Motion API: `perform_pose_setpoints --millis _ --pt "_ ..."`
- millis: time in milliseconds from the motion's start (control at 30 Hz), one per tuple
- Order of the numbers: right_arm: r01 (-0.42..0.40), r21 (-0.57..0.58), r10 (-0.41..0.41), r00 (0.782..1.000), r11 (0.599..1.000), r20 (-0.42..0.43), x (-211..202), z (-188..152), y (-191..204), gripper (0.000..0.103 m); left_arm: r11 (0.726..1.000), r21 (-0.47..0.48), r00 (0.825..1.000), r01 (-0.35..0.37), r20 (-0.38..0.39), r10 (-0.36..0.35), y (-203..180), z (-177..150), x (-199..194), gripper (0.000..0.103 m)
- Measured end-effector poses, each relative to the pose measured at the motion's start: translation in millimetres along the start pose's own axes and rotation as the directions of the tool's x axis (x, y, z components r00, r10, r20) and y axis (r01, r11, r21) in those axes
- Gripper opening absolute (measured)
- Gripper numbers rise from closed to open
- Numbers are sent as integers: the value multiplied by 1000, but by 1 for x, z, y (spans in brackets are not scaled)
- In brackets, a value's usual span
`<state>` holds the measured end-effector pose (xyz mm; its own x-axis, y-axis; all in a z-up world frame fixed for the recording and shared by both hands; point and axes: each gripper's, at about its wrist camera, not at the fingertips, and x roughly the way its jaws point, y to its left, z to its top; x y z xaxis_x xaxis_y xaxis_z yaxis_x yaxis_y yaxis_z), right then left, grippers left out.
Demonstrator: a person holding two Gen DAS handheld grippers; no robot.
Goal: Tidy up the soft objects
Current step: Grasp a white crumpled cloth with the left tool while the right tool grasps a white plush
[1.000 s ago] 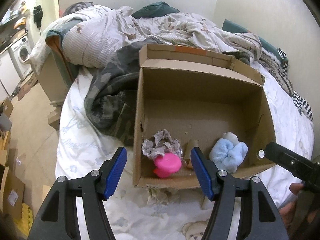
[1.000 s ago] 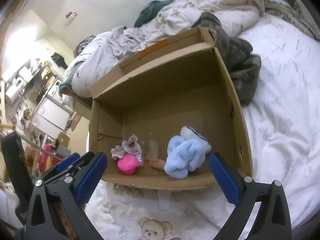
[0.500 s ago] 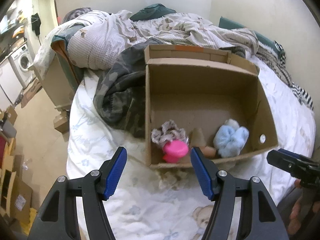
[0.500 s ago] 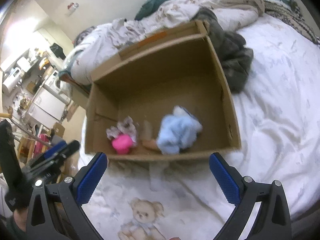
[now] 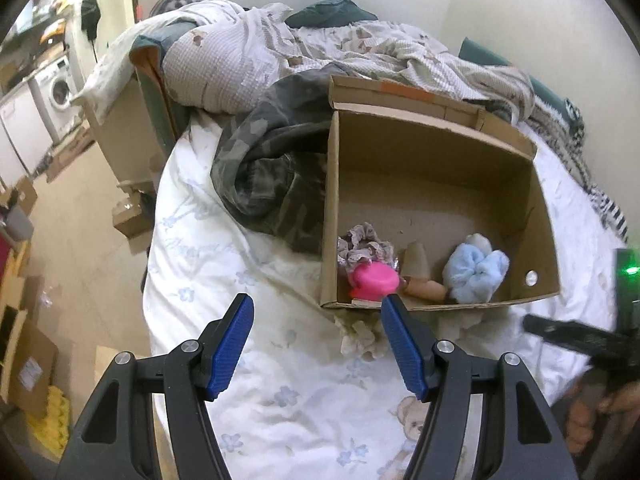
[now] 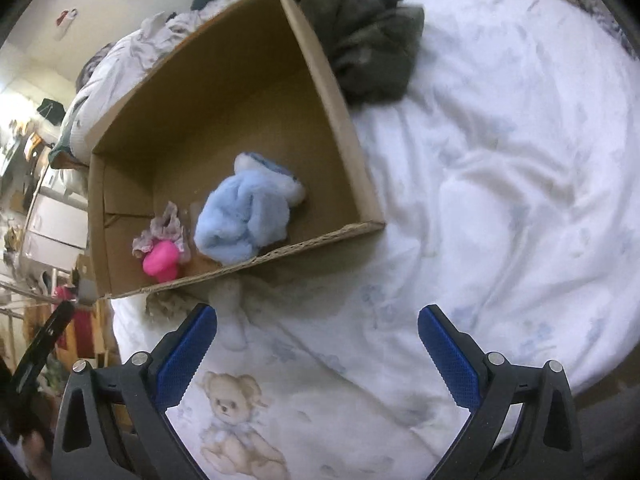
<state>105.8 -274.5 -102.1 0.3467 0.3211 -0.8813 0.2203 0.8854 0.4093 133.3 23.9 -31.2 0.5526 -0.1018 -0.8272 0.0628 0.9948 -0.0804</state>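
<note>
An open cardboard box (image 5: 436,140) (image 6: 344,136) lies on the bed. Inside, near its front wall, are a fluffy light-blue soft toy (image 5: 476,274) (image 6: 244,224), a pink soft object (image 5: 374,282) (image 6: 160,258), a grey frilly scrunchie (image 5: 362,246) (image 6: 164,226) and a tan piece (image 5: 424,290). My left gripper (image 5: 316,348) is open and empty, above the sheet in front of the box. My right gripper (image 6: 318,354) is open and empty, above the sheet to the box's front right.
A dark camouflage garment (image 5: 272,172) (image 6: 368,44) lies bunched beside the box. Crumpled blankets and pillows (image 5: 256,48) fill the bed's far end. The white sheet (image 6: 500,184) has a teddy bear print (image 6: 232,424). Floor with boxes (image 5: 24,360) and a washing machine (image 5: 56,88) lies left.
Both grippers have pulled back and up from the box, which now sits farther away. The right wrist view has also turned right, over more bare sheet. Both stay open and empty.
</note>
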Motion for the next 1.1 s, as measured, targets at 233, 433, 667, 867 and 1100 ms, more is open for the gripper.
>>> perform_pose_setpoints --millis 233,433,667,867,1100 --pt "-18 -198 3 997 980 -76 44 -5 60 83 996 -91 1000 -4 -29 1 24 -1 1 63" --pt "-18 -321 -22 993 947 -120 75 -11 87 40 993 -118 997 -22 -73 14 34 -5 13 63" --pt "-19 -290 -17 992 957 -121 67 -12 75 18 988 -155 989 7 -144 -30 36 -13 33 63" --pt "-49 -275 21 994 960 -104 33 -19 59 17 998 -51 979 48 -195 -57 1 -19 58 63" --pt "-80 -249 70 996 965 -51 -8 -20 49 17 998 54 964 45 -264 -29 -41 -24 102 63"
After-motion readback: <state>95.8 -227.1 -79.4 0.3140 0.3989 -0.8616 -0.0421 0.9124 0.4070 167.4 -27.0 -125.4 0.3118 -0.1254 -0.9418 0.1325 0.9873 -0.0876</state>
